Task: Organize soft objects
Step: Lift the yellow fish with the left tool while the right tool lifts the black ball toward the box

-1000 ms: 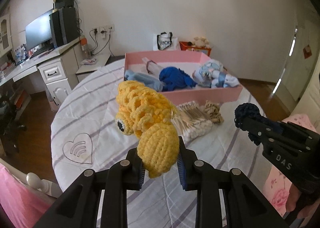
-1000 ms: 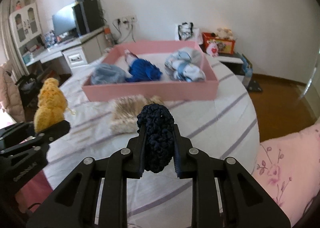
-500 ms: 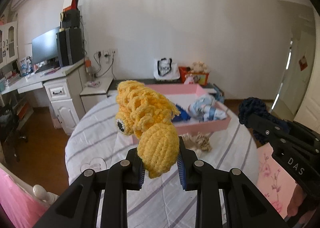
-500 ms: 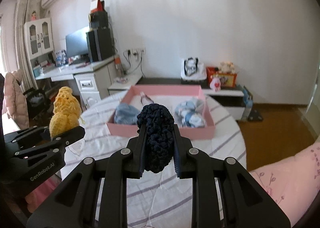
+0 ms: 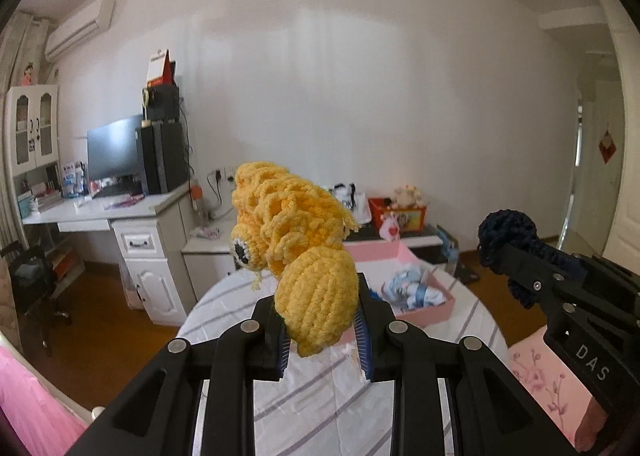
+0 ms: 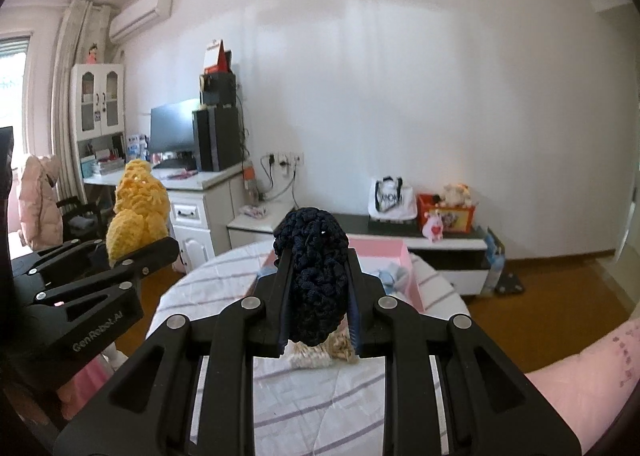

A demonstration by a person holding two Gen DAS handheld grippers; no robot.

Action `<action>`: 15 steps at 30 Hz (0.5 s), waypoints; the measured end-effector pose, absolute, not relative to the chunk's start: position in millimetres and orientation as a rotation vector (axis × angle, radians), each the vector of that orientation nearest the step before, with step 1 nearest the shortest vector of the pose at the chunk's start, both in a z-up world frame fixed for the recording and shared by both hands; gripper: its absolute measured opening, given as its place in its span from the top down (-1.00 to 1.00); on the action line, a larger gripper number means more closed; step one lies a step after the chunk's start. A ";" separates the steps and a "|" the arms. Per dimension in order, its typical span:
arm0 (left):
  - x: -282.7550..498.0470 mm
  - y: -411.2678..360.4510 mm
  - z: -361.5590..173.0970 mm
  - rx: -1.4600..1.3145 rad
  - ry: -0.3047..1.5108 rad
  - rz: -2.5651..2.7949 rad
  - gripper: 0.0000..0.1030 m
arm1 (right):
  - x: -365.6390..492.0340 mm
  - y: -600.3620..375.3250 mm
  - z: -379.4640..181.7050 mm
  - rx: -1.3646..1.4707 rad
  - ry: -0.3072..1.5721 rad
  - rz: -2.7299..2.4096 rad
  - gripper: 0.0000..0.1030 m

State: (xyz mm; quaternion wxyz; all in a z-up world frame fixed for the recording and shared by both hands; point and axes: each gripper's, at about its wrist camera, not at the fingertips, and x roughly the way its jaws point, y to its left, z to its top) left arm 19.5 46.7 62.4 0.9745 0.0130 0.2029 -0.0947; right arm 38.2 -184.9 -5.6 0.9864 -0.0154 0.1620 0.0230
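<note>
I have the yellow toy (image 5: 296, 252) clenched in my left gripper (image 5: 323, 330): its rounded lower end sits squeezed between the two pads, and the rest of it, with the looped crochet and one black-and-white eye, sticks up and forward past the fingertips, leaning a little to the left. From the right wrist view I see the same toy (image 6: 138, 212) standing above the left gripper (image 6: 132, 256) off to my left.

My right gripper (image 6: 316, 298) is clenched on the navy toy (image 6: 314, 274), a dark crocheted lump that fills the gap between the pads and bulges out above the fingertips. In the left wrist view it (image 5: 508, 232) pokes out of the right gripper (image 5: 516, 256) at the right side, level with the yellow one and well apart from it.

Both toys are held in the air above the bench (image 5: 320, 396), which carries a white cloth with grey stripes. Below the navy toy, a beige fluffy thing (image 6: 320, 352) lies on the cloth, just on my side of the pink tray (image 5: 424, 312). The tray lies toward the far edge of the bench and holds a pale blue and white bundle (image 5: 412, 288) in its right part; the rest of its contents are hidden behind the toys.

A pink floral cloth (image 6: 592, 360) shows beside the bench's right edge.
</note>
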 end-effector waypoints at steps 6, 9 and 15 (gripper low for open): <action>-5.1 48.9 72.3 0.027 0.344 -0.185 0.54 | 20.8 -173.3 10.1 -0.051 0.251 0.026 0.60; -17.3 50.1 71.4 0.023 0.321 -0.186 0.54 | 15.4 -169.2 15.0 -0.056 0.229 0.031 0.60; -38.8 50.9 66.7 0.021 0.279 -0.175 0.54 | 6.6 -166.7 19.8 -0.065 0.196 0.035 0.60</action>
